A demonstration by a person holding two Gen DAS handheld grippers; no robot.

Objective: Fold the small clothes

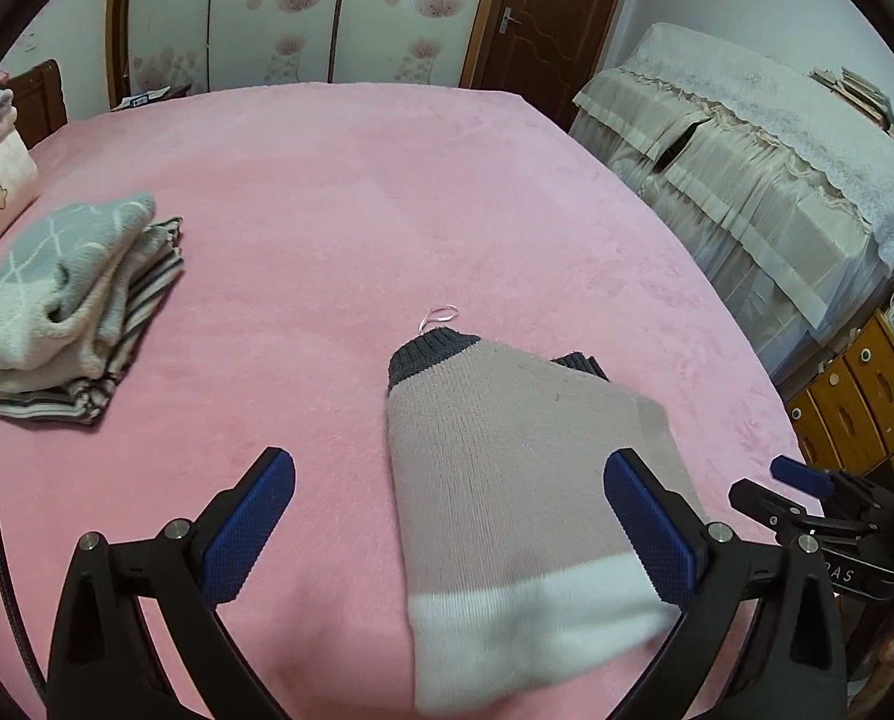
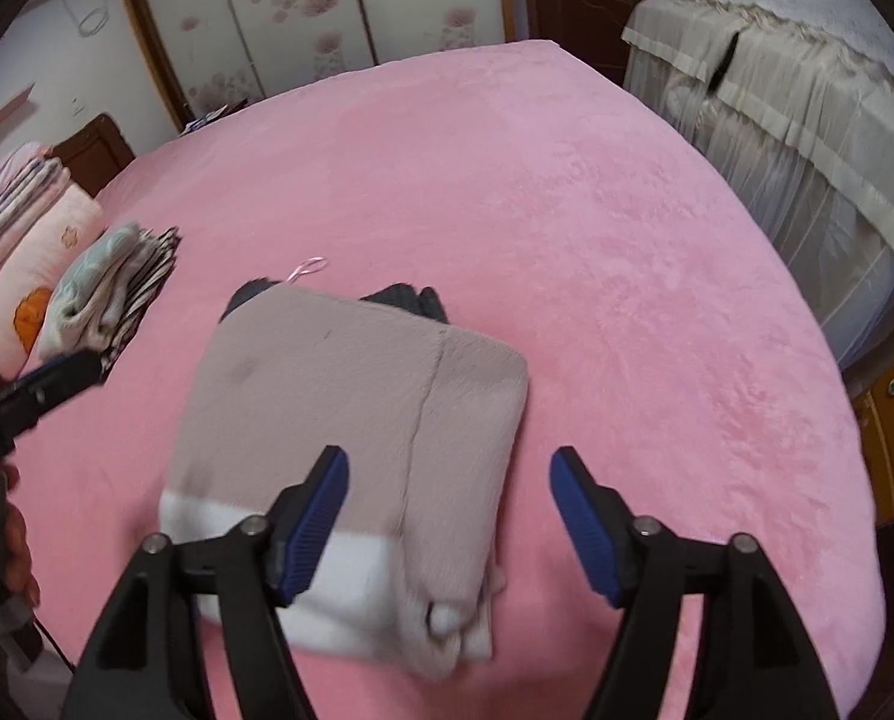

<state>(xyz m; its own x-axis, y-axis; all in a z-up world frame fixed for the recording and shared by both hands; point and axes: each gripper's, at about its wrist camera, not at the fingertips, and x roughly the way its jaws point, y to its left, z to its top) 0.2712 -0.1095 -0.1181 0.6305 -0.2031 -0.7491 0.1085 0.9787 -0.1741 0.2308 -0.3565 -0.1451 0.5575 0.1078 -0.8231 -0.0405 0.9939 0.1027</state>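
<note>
Pink plush bedspread (image 1: 387, 192) fills both views, with floral wardrobe doors (image 1: 279, 18) and a brown door (image 1: 543, 6) behind the bed. Left gripper (image 1: 447, 516) now: fingers spread as wide as they go, blue pads (image 1: 249, 528) well apart, nothing pinched. The folded sweater (image 1: 507, 480), dusty pink with a white hem band and dark grey cuffs, lies flat on the bed between those fingers and reaches out beyond their tips; the right-hand pad overlaps its edge in this view, though whether it touches cannot be told. Just past the sweater's far cuff, a thin pink loop of ribbon (image 1: 439, 315) lies on the spread. Far out to the left of the fingers sits a stack of folded clothes (image 1: 69, 300), grey-and-white knit on top, striped piece beneath. Off to the right, a lace-covered piece of furniture (image 1: 747, 180).

Over to the right gripper (image 2: 450, 480): fingers parted, nothing gripped. The sweater (image 2: 339, 420) sits under and beyond the left finger, its right edge reaching into the gap between the tips; bare bedspread lies beneath the right finger. The left gripper's tip pokes in at the left edge, with a hand (image 2: 18, 546) below it.
</note>
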